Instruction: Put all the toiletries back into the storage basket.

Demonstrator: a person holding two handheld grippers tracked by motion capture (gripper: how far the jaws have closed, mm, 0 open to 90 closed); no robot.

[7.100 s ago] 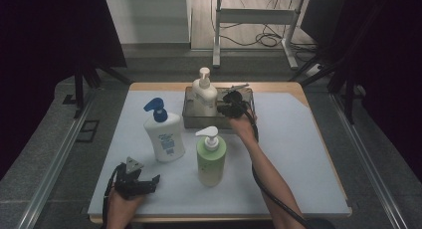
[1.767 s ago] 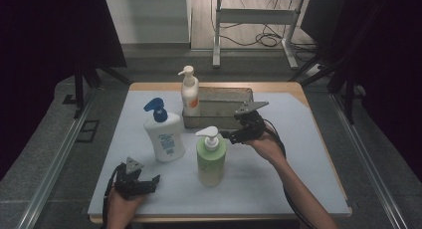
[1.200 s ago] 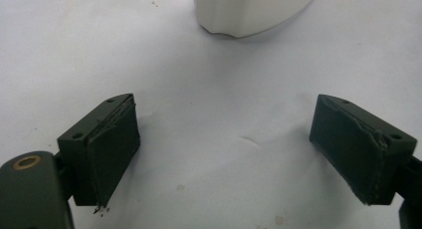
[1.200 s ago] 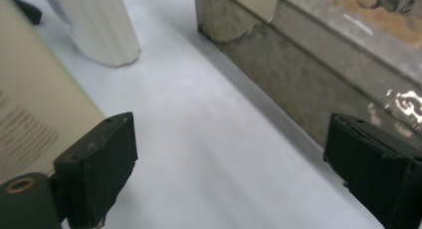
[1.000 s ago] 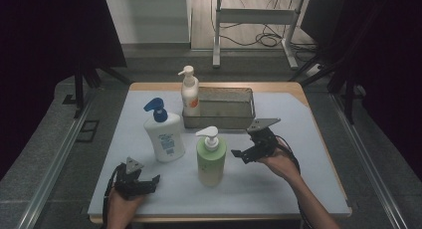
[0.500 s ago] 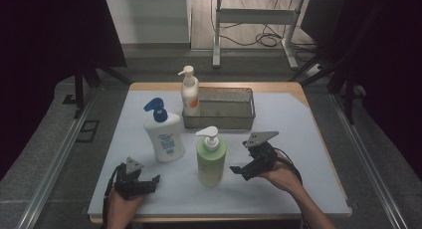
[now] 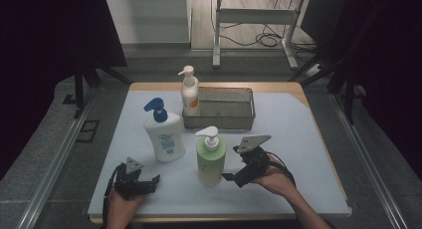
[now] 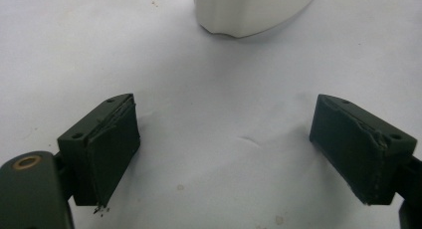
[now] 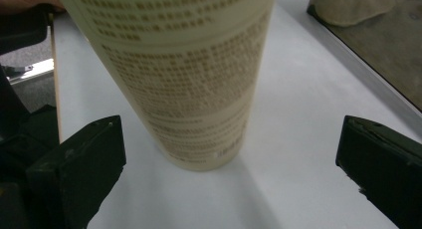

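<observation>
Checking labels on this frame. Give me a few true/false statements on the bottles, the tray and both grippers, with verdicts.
1. The right gripper is open, next to the green pump bottle. True; in the right gripper view the bottle stands ahead of the spread jaws, not yet clamped.
2. The left gripper is shut on the blue-capped bottle. False: its jaws stand open over bare table, the bottle's base ahead of them.
3. The small white pump bottle stands at the left end of the metal tray. True.
4. The green pump bottle lies on its side. False: it stands upright on the white table.
5. The tray sits nearer the person than the green bottle. False: it is farther back.
</observation>
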